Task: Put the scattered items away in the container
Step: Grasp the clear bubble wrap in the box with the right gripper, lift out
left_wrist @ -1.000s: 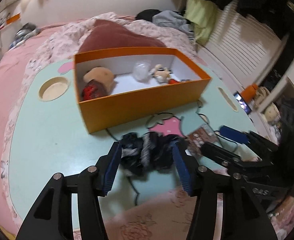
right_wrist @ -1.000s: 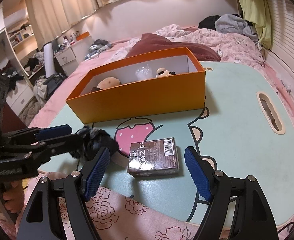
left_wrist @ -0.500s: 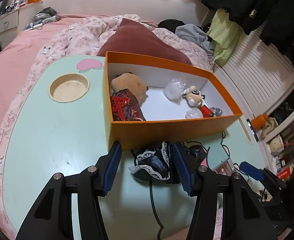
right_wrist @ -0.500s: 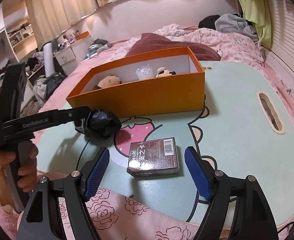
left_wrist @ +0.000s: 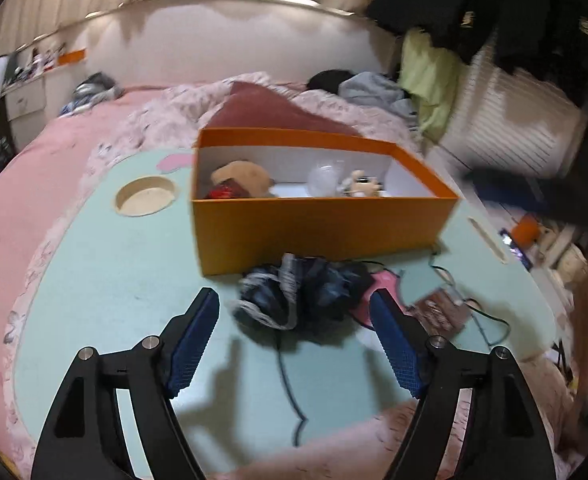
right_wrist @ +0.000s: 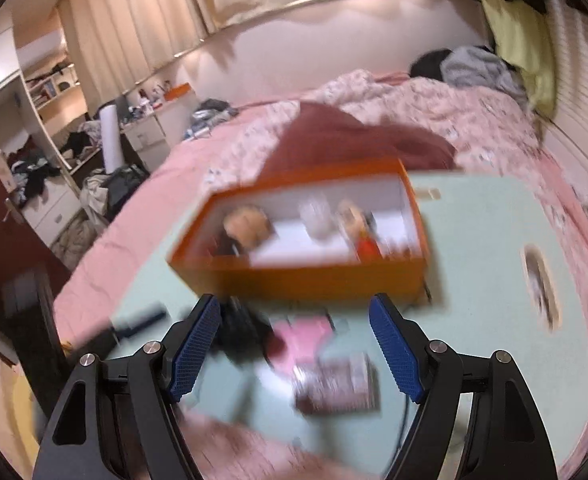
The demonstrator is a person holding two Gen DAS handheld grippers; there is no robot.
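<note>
Left claw (left_wrist: 294, 312): jaws opening, blue pads clear on both sides of the dark bundle (left_wrist: 301, 296); nothing gripped. The bundle, black cloth with pale lace trim, lies on the tabletop (left_wrist: 106, 280) between the fingertips, touching neither pad. A thin black cord (left_wrist: 290, 384) runs from under it toward the near edge.

Right claw (right_wrist: 294, 320): jaws wide apart, empty. This view is heavily blurred. Below and between its fingers a small brown packet (right_wrist: 337, 384) lies flat on the tabletop, apart from both pads. In the left view the same packet sits to the right of the bundle, near it.

Just beyond the bundle stands the orange box (left_wrist: 317, 232), its near wall close to the bundle; contact cannot be determined. Inside, on the white floor: a tan plush (left_wrist: 242, 176) with a red item (left_wrist: 222, 192) against it at the left end, a clear wrapped ball (left_wrist: 321, 176) in the middle, a small figure (left_wrist: 359, 186) to its right.

A round recess (left_wrist: 146, 200) is set in the tabletop left of the box.

Beyond the tabletop: a bed (left_wrist: 66, 132) with a maroon pillow (left_wrist: 270, 112) directly behind the box.
</note>
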